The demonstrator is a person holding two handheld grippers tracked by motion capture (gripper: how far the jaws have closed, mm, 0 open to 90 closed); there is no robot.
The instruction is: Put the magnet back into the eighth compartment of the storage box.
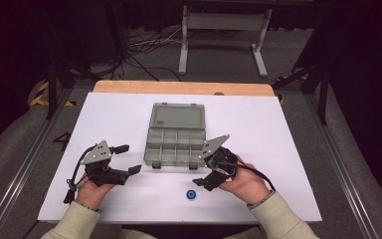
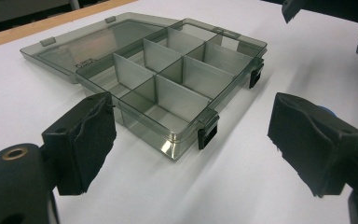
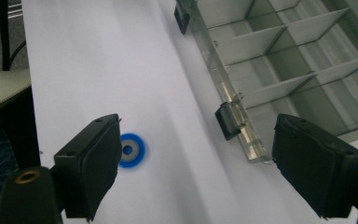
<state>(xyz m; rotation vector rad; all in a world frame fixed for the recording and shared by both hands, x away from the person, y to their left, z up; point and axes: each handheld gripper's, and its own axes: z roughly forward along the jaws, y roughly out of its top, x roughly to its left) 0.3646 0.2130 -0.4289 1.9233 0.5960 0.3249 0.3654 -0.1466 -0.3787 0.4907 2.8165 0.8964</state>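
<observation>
A clear grey compartment box (image 1: pixel 176 145) lies open mid-table, its lid (image 1: pixel 177 116) folded flat behind it and its divided cells bare. A small blue ring (image 1: pixel 192 194) rests on the white table in front of the box. My left gripper (image 1: pixel 128 159) is open, left of the box's front corner; in the left gripper view the box (image 2: pixel 177 74) sits just beyond the gripper (image 2: pixel 198 140). My right gripper (image 1: pixel 201 170) is open, low by the box's front right latch. In the right gripper view the blue ring (image 3: pixel 130 150) lies beside one jaw of the gripper (image 3: pixel 200 163), the box (image 3: pixel 279 70) beside the other.
The white table top (image 1: pixel 114 119) has a wooden strip (image 1: pixel 179 88) along its far edge. A white metal stand (image 1: pixel 224 30) and cables (image 1: pixel 144 45) are on the floor beyond. Dark frame legs flank both sides. The right gripper's jaw tips (image 2: pixel 298 7) show across the box.
</observation>
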